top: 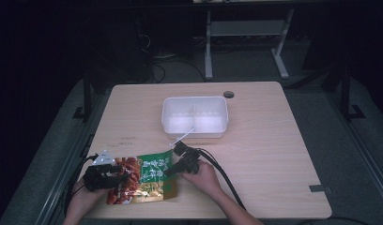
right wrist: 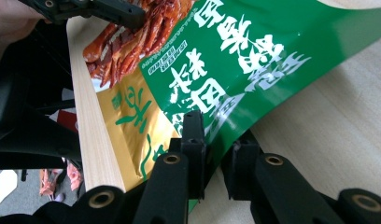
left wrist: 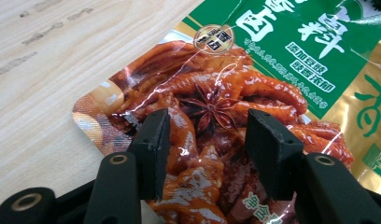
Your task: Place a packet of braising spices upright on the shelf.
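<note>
Left gripper (top: 115,174) fingers (left wrist: 153,140) spread apart over the snack packet (top: 143,176) at the near tabletop (top: 269,154) edge; right gripper (right wrist: 215,140) fingers pinched onto the packet's green edge; white container (top: 195,116) beyond, apart.

We see the snack packet (top: 145,178) lying flat on the table (top: 274,154) at its near left edge. Behind it, toward the table's middle, sits the plastic tub (top: 195,116), well apart from the packet. Our left gripper (top: 103,176) is over the packet's left end, jaws spread above it. Our right gripper (top: 180,164) is at the packet's right edge, that edge between its jaws. A small hole (top: 228,94) lies behind the tub.
</note>
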`<state>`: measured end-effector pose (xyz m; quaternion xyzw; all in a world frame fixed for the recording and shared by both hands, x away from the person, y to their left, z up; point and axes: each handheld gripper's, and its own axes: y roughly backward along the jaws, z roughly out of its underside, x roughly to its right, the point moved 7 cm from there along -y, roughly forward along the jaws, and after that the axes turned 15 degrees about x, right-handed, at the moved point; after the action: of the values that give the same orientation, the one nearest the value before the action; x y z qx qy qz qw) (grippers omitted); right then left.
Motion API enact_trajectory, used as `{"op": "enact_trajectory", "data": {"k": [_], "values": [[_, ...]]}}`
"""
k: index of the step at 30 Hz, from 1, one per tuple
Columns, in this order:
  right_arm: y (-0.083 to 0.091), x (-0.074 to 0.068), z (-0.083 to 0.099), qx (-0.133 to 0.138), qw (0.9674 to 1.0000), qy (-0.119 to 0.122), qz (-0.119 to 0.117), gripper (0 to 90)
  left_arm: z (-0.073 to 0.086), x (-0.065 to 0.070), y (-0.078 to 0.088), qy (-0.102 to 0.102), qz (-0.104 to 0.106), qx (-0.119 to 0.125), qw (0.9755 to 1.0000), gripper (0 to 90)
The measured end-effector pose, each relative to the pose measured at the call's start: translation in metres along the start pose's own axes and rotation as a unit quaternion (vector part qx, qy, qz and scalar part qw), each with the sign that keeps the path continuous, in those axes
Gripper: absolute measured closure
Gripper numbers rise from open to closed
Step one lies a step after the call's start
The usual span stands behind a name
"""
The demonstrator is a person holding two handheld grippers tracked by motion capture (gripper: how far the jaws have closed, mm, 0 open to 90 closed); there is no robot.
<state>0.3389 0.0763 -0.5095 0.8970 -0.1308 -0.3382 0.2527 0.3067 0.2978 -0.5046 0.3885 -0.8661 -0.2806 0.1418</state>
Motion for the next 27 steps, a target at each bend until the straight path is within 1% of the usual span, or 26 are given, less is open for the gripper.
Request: {"op": "enact_trajectory", "data": {"k": [4,9,12,14,17,20,22,25,27], "values": [[0.002,-0.001,-0.002,0.008,1.0000,-0.002,-0.005,83.8,-0.003,-0.001,0.002,0.003,-0.008,0.011,0.9999,46.9],[0.006,-0.001,-0.006,0.022,0.9996,-0.010,-0.016,87.2,-0.005,-0.004,0.004,0.004,-0.016,0.021,0.9996,44.8],[0.010,-0.002,-0.009,0.028,0.9992,-0.016,-0.026,87.8,-0.007,-0.005,0.006,0.010,-0.021,0.031,0.9993,43.1],[0.015,-0.001,-0.012,0.036,0.9987,-0.021,-0.030,88.7,-0.007,-0.005,0.006,0.015,-0.019,0.035,0.9991,41.8],[0.022,-0.001,-0.017,0.047,0.9979,-0.027,-0.036,89.2,-0.008,-0.005,0.007,0.014,-0.023,0.037,0.9990,40.9],[0.029,-0.001,-0.020,0.050,0.9979,-0.025,-0.033,89.3,-0.009,-0.006,0.007,0.014,-0.024,0.041,0.9988,40.3],[0.032,-0.002,-0.022,0.051,0.9979,-0.021,-0.032,89.4,-0.008,-0.006,0.007,0.018,-0.023,0.040,0.9988,39.8],[0.036,-0.005,-0.026,0.054,0.9978,-0.019,-0.035,89.4,-0.008,-0.007,0.007,0.018,-0.024,0.041,0.9987,39.6],[0.039,-0.008,-0.029,0.053,0.9979,-0.013,-0.034,89.5,-0.008,-0.007,0.008,0.019,-0.024,0.043,0.9986,39.3]]}}
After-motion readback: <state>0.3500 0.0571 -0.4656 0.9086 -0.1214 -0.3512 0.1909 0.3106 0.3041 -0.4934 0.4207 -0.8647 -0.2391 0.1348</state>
